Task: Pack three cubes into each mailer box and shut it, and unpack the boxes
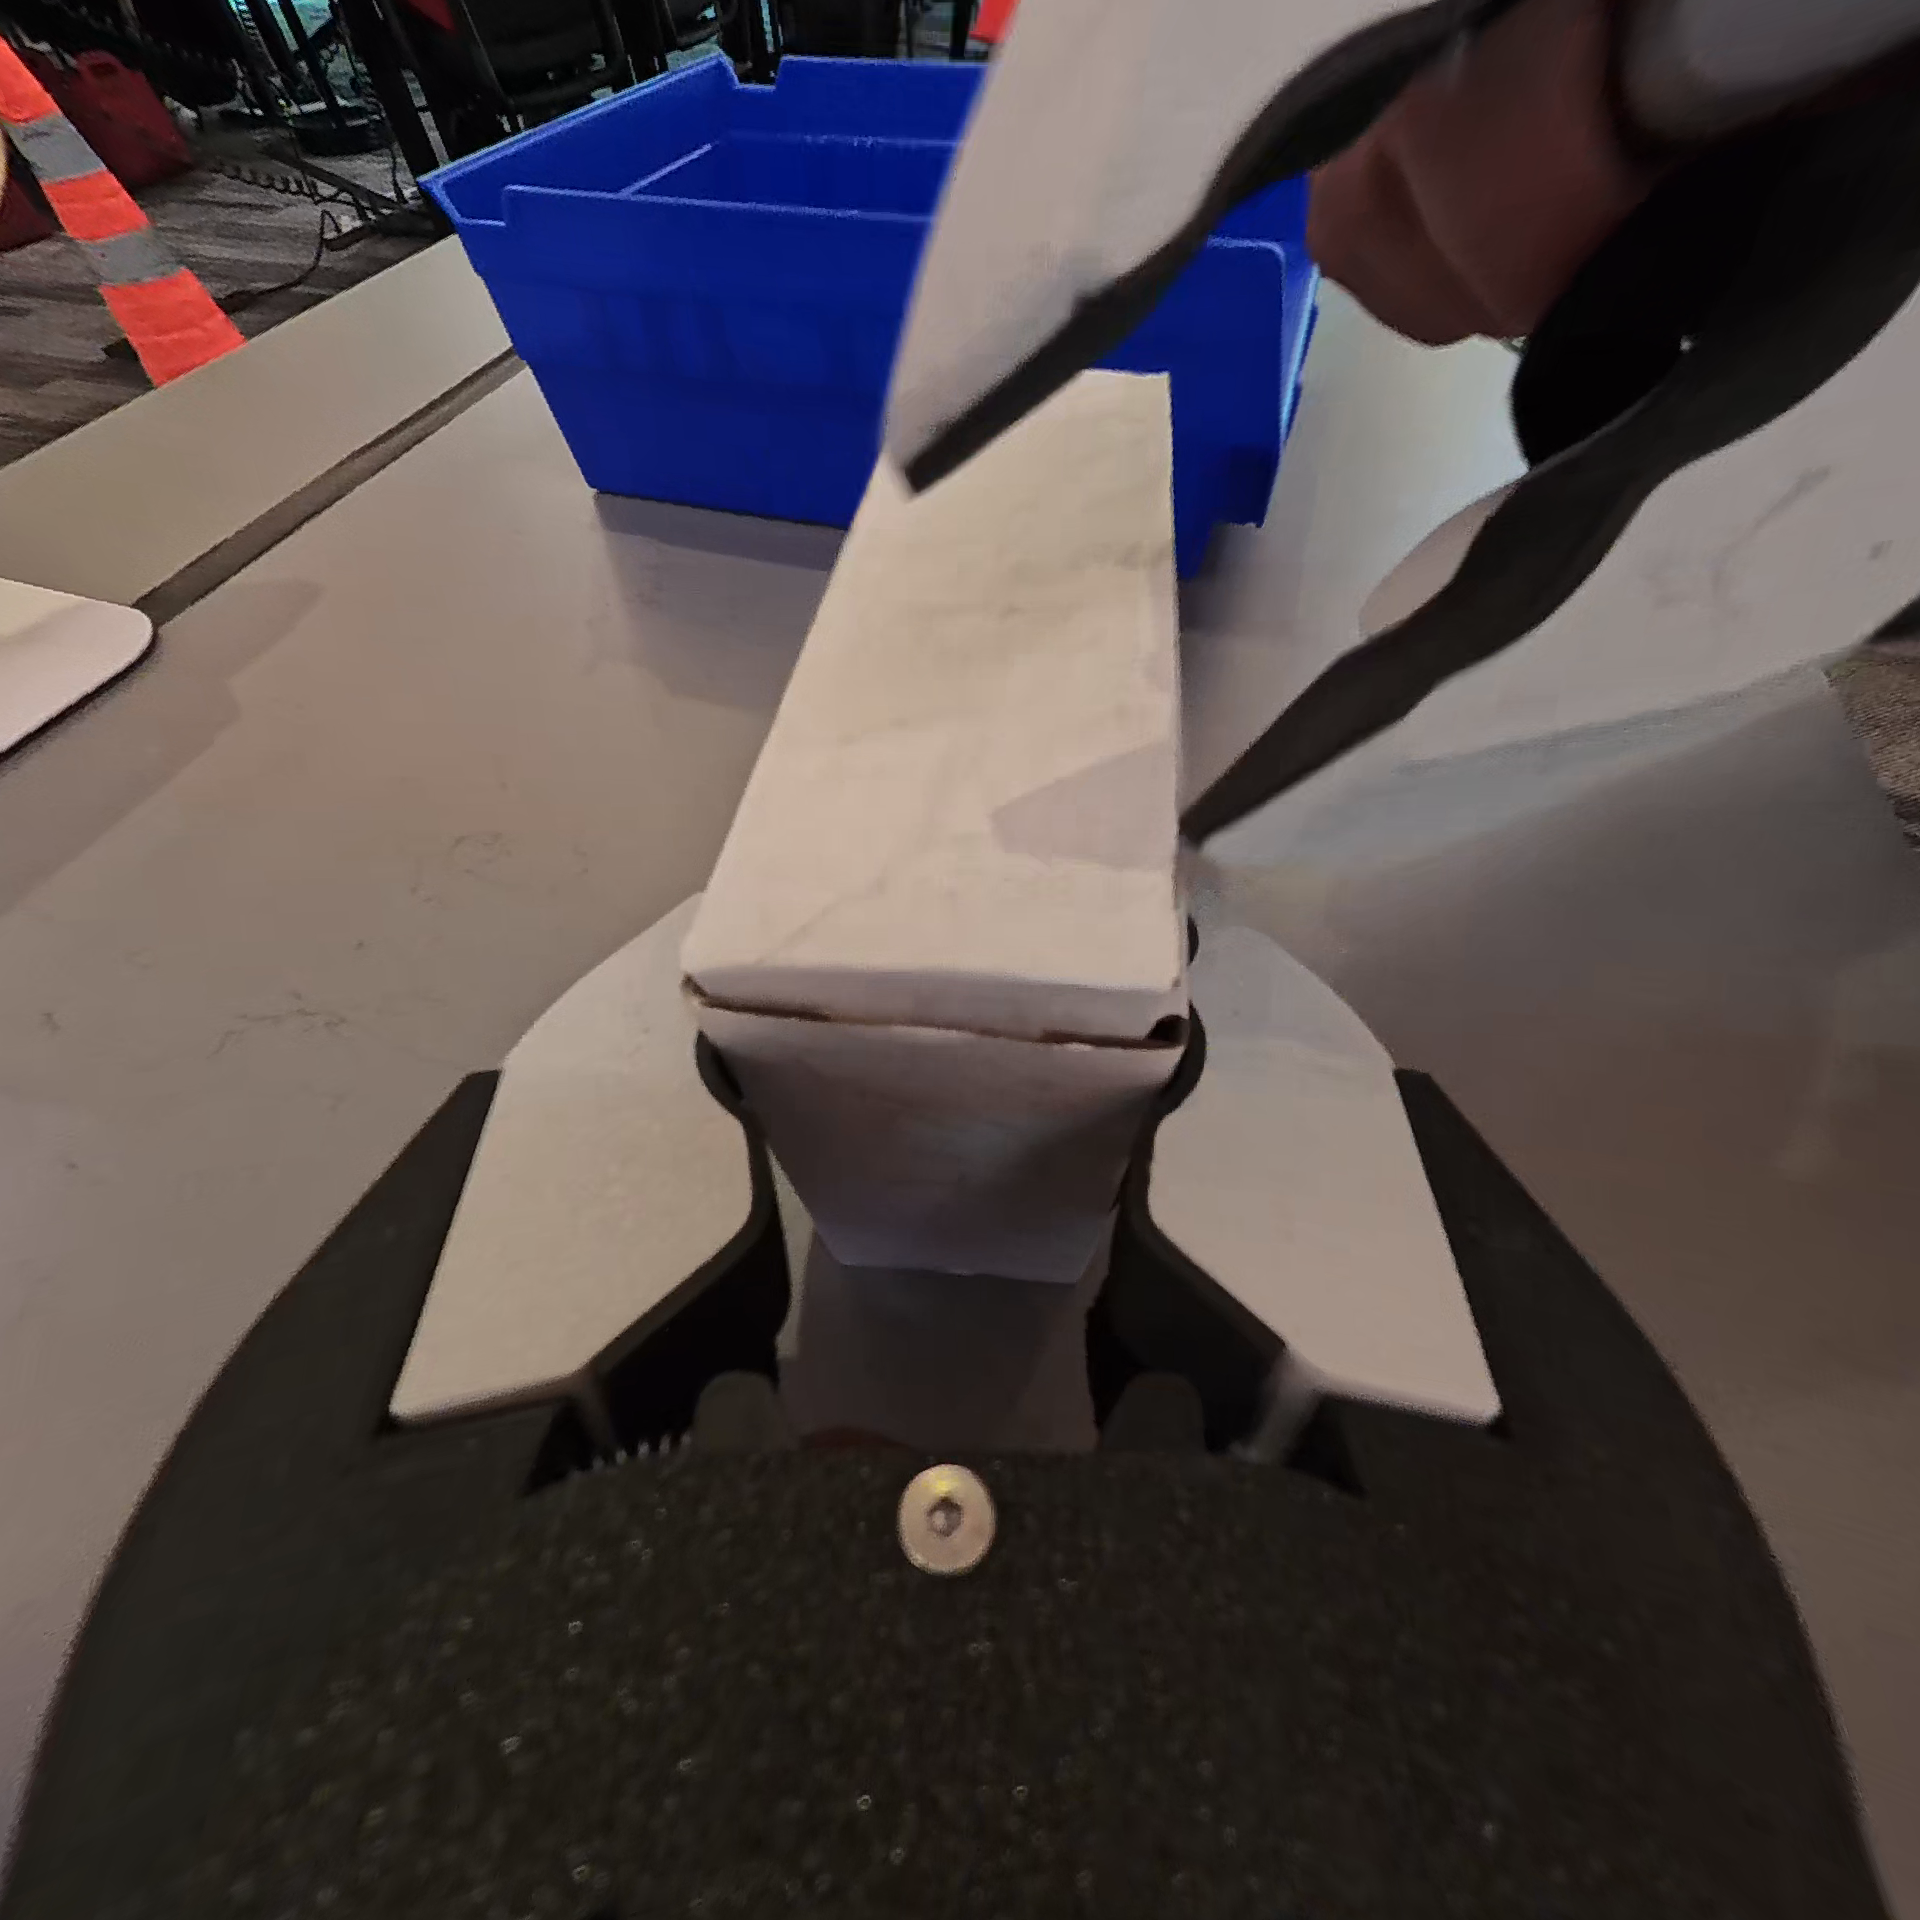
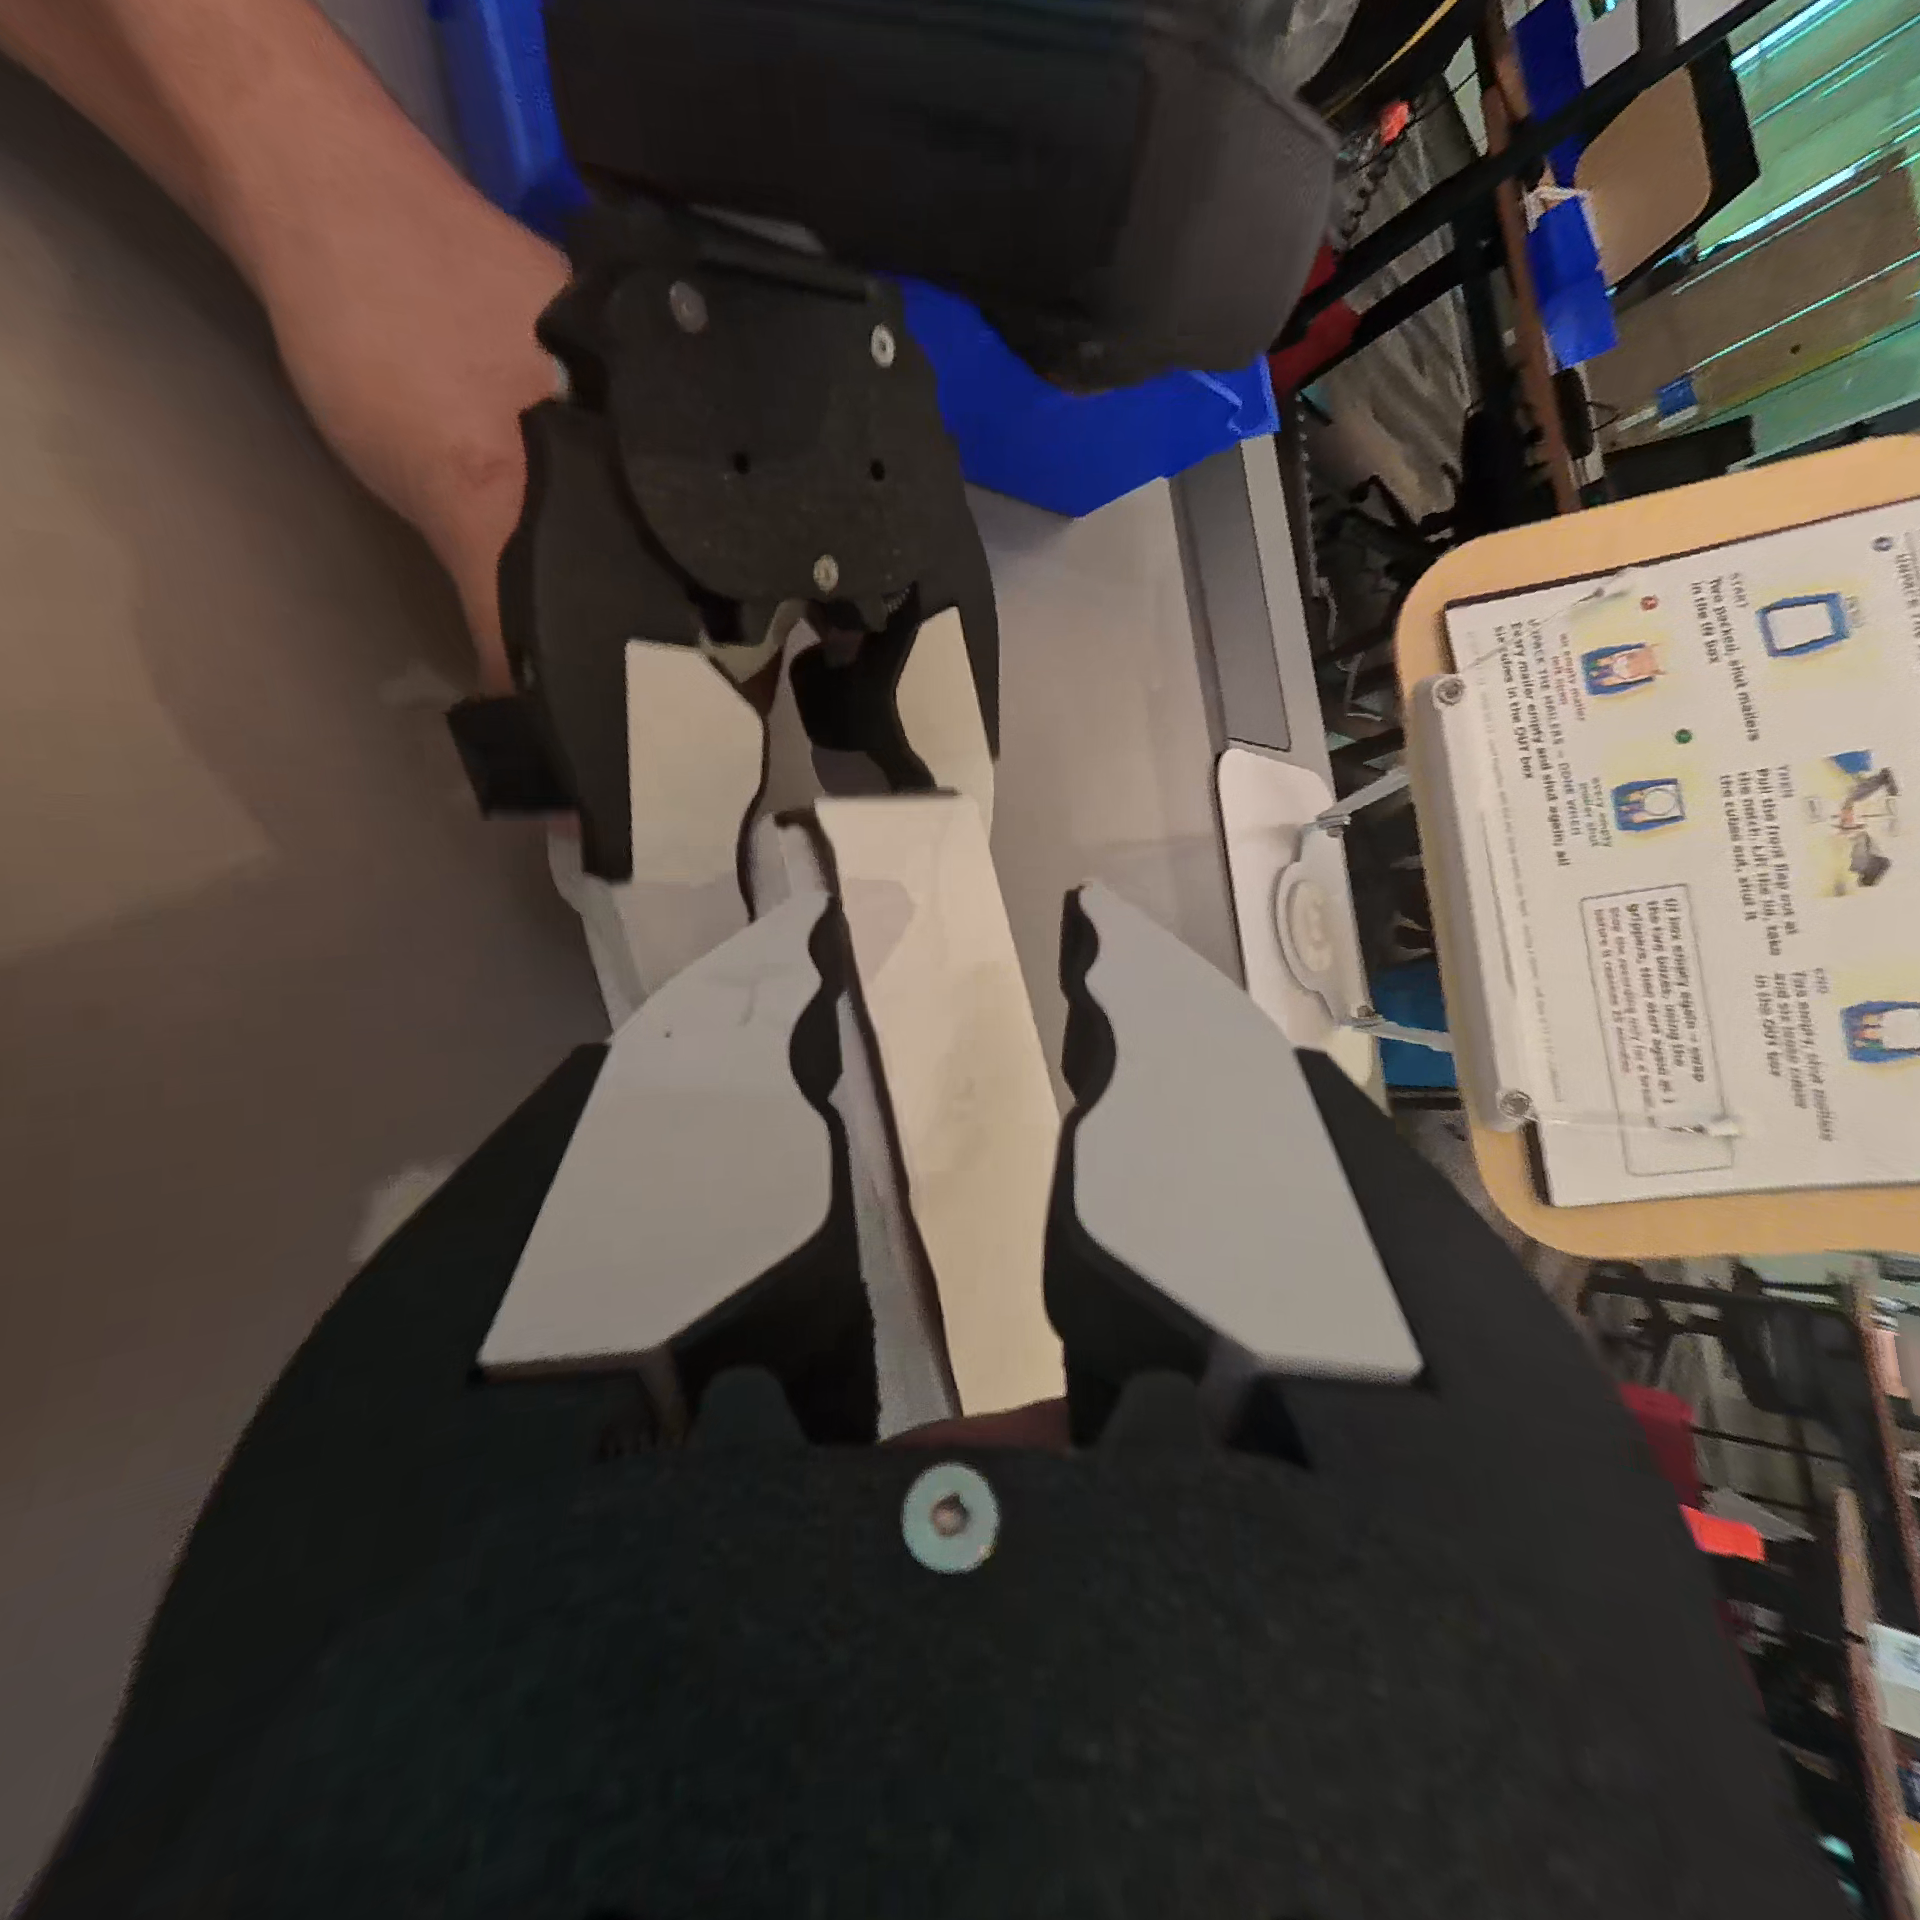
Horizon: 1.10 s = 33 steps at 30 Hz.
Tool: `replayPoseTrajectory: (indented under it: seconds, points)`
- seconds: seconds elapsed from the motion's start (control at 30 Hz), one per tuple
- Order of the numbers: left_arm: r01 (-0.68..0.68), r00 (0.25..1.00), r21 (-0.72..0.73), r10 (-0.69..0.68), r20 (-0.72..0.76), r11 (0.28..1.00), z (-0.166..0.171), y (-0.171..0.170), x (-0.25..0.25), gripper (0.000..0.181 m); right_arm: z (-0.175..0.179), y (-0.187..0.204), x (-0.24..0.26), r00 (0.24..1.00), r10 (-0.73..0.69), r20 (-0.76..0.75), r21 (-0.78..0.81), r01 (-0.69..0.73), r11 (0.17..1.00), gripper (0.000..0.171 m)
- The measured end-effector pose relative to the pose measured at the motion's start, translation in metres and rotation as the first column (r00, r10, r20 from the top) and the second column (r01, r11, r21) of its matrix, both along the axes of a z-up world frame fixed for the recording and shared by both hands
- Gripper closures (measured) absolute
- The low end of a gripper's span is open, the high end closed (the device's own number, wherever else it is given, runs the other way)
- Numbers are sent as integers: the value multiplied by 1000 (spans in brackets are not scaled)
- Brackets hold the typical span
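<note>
A shut white mailer box [image 1: 966, 727] is held above the grey table [image 1: 364, 779]. My left gripper [image 1: 940, 1039] is shut on its near end, one finger on each side. My right gripper [image 1: 1049, 655] comes in from the upper right and straddles the box's far end with its fingers apart. In the right wrist view the box [image 2: 935, 1039] runs between my right gripper's fingers [image 2: 951, 914]; the left finger touches it and the right finger stands off with a gap. The left gripper [image 2: 862, 821] clamps the opposite end. No cubes show.
A blue bin [image 1: 727, 312] stands on the table just behind the box and also shows in the right wrist view [image 2: 1091, 426]. A wooden board with an instruction card [image 2: 1662, 883] stands on a white stand base [image 2: 1278, 894]. An orange cone [image 1: 114, 239] stands off the table.
</note>
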<state>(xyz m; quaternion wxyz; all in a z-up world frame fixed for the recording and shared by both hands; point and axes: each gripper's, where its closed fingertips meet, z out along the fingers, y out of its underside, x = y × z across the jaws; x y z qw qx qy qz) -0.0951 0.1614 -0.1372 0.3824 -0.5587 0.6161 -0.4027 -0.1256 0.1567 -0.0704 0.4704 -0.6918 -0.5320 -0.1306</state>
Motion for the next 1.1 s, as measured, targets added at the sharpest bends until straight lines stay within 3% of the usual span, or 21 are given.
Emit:
replayPoseTrajectory:
  seconds: [0.1,0.27,0.43,0.6,0.7,0.77,0.93,1.1]
  points:
    - [12,1000,0,-12,1,1000,0,0,-2,105,11,-11,28,999,-41,15,12,41,999,131]
    - [34,999,0,-34,-2,999,0,-1,-3,105,9,-29,94,992,-100,72,-133,109,985,125]
    - [45,999,0,-45,-6,999,0,-2,-1,105,-8,-27,114,989,-84,121,-278,115,954,121]
    - [62,998,0,-62,-24,998,-2,-1,-3,105,-5,-18,115,988,-74,137,-286,111,952,119]
    - [71,997,-14,-71,-21,997,-1,0,-5,106,8,-15,111,987,-58,147,-161,82,984,132]
    - [74,997,-7,-74,-24,997,-1,-1,-6,106,16,-13,112,988,-74,133,-98,87,991,126]
    - [42,999,1,-42,-28,999,-2,0,0,106,3,-17,119,988,-105,115,-144,121,982,133]
    - [34,999,4,-33,-36,999,-2,0,0,106,-3,-25,81,994,-41,106,-163,58,985,128]
